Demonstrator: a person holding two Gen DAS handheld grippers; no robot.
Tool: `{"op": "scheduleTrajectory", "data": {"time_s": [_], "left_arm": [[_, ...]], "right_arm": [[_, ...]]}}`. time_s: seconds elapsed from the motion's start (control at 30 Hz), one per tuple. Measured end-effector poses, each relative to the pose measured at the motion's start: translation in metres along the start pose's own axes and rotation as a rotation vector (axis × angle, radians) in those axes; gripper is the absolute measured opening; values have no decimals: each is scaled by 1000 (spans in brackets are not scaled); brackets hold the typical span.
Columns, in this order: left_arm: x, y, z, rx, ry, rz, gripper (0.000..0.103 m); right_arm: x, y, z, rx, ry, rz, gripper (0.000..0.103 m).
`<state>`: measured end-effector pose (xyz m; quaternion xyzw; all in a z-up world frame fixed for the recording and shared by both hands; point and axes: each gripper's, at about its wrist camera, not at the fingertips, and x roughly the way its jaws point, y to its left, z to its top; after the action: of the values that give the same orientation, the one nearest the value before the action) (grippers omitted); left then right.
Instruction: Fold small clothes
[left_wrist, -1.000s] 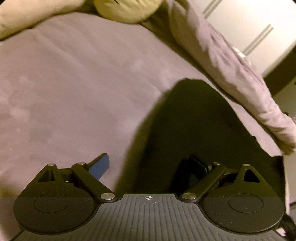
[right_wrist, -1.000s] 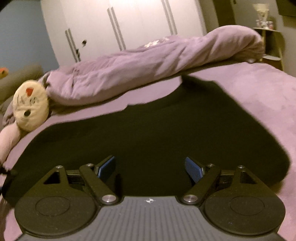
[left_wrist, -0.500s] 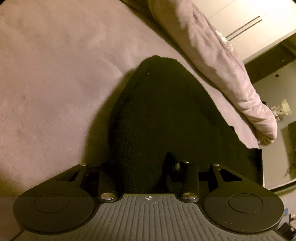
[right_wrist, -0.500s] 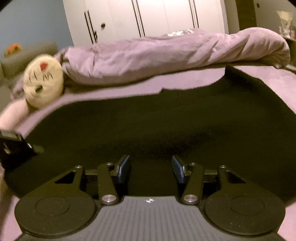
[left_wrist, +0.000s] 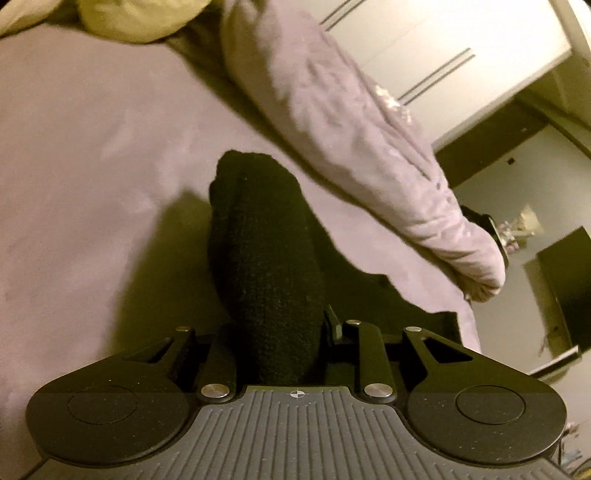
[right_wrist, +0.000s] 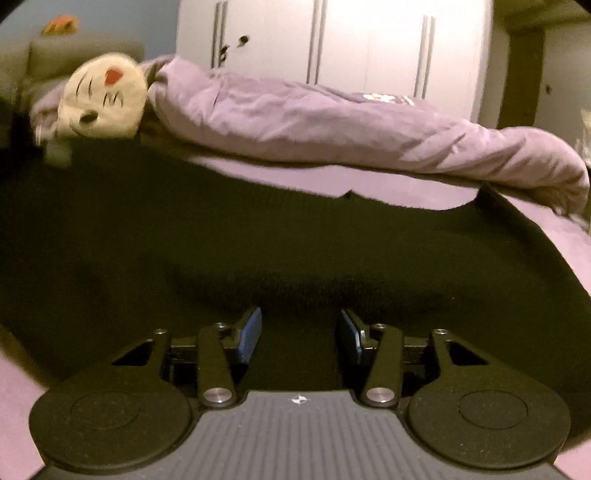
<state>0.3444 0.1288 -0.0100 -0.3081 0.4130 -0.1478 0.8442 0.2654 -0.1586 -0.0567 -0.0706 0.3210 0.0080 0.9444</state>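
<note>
The black knit garment (left_wrist: 266, 266) lies on the bed (left_wrist: 92, 155), whose lilac sheet fills the left half of the left wrist view. The left hand-held gripper (left_wrist: 277, 332) is clamped on a bunched ridge of this garment at lower centre; its jaws have just been closing, with the fabric between them. In the right wrist view, the same garment (right_wrist: 295, 251) spreads across the middle of the frame. The right hand-held gripper (right_wrist: 299, 338) stands at lower centre with its blue pads (right_wrist: 249, 334) apart; whether they press the fabric between them cannot be told. A rolled lilac duvet (right_wrist: 332, 122) lies beyond the garment, with a cream plush toy (right_wrist: 105, 98) at upper left. White wardrobe doors (right_wrist: 332, 40) stand behind.
</note>
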Motion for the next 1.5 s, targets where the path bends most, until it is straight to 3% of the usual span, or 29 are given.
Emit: {"op": "scheduleTrajectory", "data": {"time_s": [0.17, 0.3, 0.43, 0.57, 0.77, 0.87, 0.93, 1.03, 1.13, 1.2, 1.3, 1.4, 1.5], "left_arm": [[-2, -28, -2, 17, -11, -8, 26], [-7, -58, -8, 77, -8, 1, 26], [-3, -95, -20, 148, -12, 38, 26], [15, -142, -38, 219, -5, 50, 26], [70, -199, -78, 293, 37, 82, 27], [97, -216, -99, 343, 63, 123, 33], [104, -225, -114, 359, 128, 100, 51], [87, -239, -128, 440, 114, 60, 72], [45, -232, -125, 445, 14, 5, 85], [16, -214, -120, 403, -76, 17, 88], [-4, -178, -111, 363, -181, 159, 88], [2, -137, -103, 291, -176, 295, 84], [21, -106, -103, 239, -113, 349, 83]], "right_arm": [[5, -2, 0, -10, 5, 21, 49], [-22, -17, -3, 66, -23, 59, 48], [-66, -44, -21, 165, -85, 17, 54], [-98, -78, -44, 269, -92, -23, 58], [-115, -111, -68, 310, -50, -86, 58], [-118, -121, -72, 340, -46, -93, 60], [-120, -127, -74, 360, -42, -96, 61], [-124, -132, -78, 356, -42, -108, 64], [-128, -138, -80, 376, -40, -108, 64], [-130, -140, -81, 404, -41, -99, 65], [-128, -137, -79, 430, -42, -78, 66], [-127, -131, -73, 426, -49, -57, 66], [-126, -120, -66, 410, -53, -34, 67]]}}
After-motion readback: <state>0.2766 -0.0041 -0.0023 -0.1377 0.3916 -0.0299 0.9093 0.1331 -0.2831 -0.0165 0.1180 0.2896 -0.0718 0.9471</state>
